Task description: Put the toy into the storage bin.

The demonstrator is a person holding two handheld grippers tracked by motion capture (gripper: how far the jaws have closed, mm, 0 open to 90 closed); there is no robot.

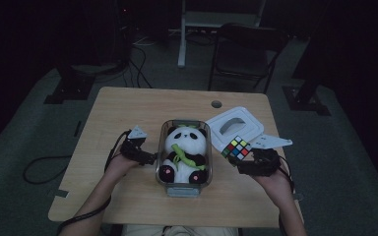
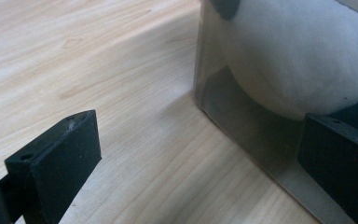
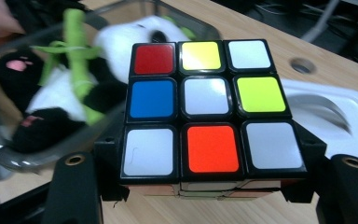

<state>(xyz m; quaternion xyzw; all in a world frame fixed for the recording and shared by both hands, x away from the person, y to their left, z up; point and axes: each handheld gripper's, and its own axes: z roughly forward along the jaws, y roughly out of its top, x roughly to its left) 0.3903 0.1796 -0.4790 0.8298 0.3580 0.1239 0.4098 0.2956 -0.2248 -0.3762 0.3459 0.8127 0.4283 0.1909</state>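
Cube [image 3: 209, 109] sits level, gripped by right claw [image 3: 205, 186]; left claw [image 2: 191, 154] gapes beside container [image 2: 242, 135].

Dim room — grey carpet floor [image 1: 354, 162]; black chair [image 1: 243, 54] behind wooden table [image 1: 128, 113].

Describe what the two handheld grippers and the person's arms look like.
Both the left gripper and the right gripper are black, each with two blocky, flat-faced black jaws that have small screw holes. Each carries a grey three-cornered plate on top. A black cable trails back from each along the forearm. The forearms are bare, with no sleeves.
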